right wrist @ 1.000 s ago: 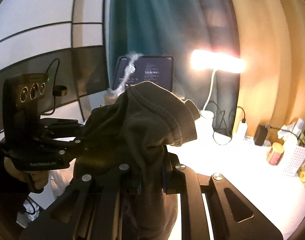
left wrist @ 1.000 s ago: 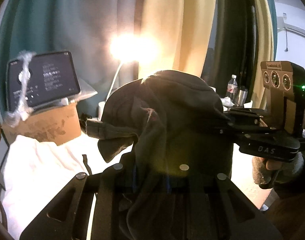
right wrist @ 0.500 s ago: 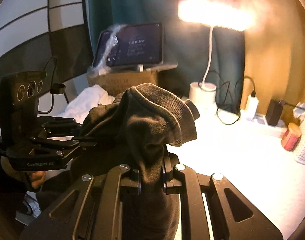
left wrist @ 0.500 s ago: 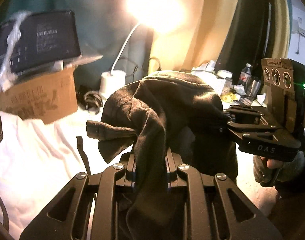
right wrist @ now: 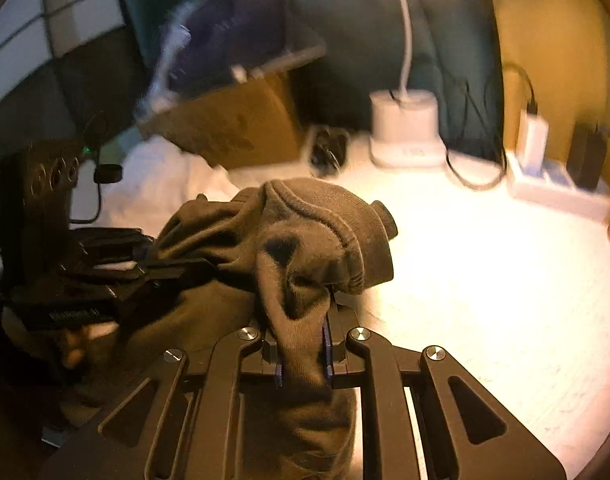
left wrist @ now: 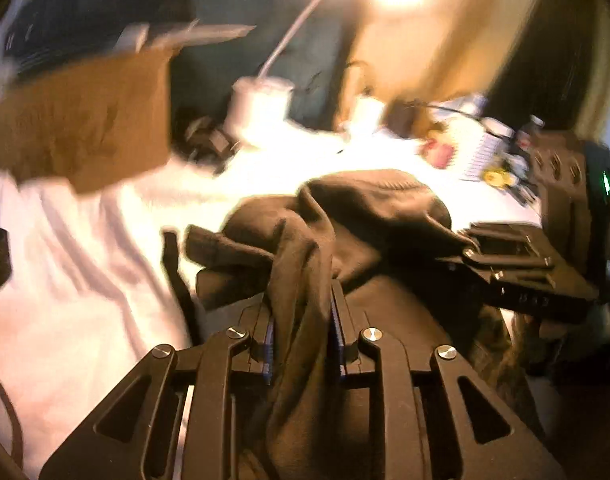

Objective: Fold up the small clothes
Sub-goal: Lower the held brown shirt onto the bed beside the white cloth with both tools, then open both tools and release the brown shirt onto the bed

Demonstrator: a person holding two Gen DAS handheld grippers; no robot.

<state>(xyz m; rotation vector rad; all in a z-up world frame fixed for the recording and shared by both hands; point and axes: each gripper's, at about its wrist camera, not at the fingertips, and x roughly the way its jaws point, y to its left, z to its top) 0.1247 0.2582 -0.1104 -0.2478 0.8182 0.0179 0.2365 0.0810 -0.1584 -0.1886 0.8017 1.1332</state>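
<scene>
A dark olive garment (left wrist: pixel 377 208) hangs bunched between my two grippers above the white table. In the left wrist view my left gripper (left wrist: pixel 301 308) has a fold of it between its pads, and its jaws are opening slightly while the cloth still fills the gap. My right gripper (left wrist: pixel 471 250) comes in from the right, clamped on the garment's other edge. The right wrist view shows my right gripper (right wrist: pixel 303 320) shut on a thick fold of the garment (right wrist: pixel 313 216), with my left gripper (right wrist: pixel 177 268) holding it from the left. The cloth hides both sets of fingertips.
A cardboard box (left wrist: pixel 77 128) with a tablet on top stands at the back left, over a crumpled white cloth (left wrist: pixel 65 280). A white lamp base (right wrist: pixel 405 128) with cables, a power strip (right wrist: pixel 545 188) and small clutter (left wrist: pixel 485 156) line the back. The table (right wrist: pixel 485 280) is brightly lit.
Both grippers have sunk toward the table with the garment, tilting downward. The lamp and tablet have slid up in the views and the table now fills more of them.
</scene>
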